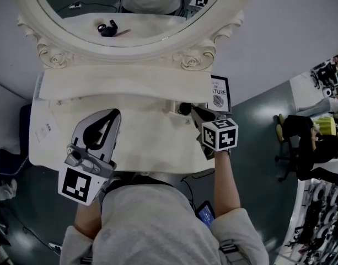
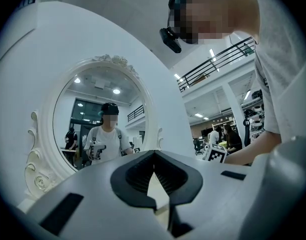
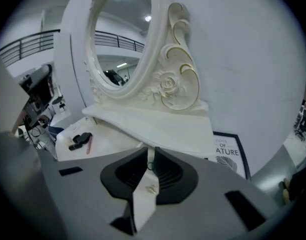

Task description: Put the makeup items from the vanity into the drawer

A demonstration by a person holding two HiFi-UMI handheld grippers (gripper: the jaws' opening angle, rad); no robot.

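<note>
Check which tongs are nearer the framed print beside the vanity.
Right. The right tongs sit just left of the framed print, at the right end of the vanity; the left tongs hover over its left half, well away.

Left claw [image 1: 117, 114] level, closed; right claw [image 1: 186, 109] angled down, slightly parted.

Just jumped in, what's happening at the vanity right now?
A person is at the white vanity with a gripper in each hand. The right gripper points down toward the shelf below the mirror, fingers narrowly apart, nothing clearly held. The left gripper is level, shut and empty. Black makeup items lie on the vanity top.
</note>
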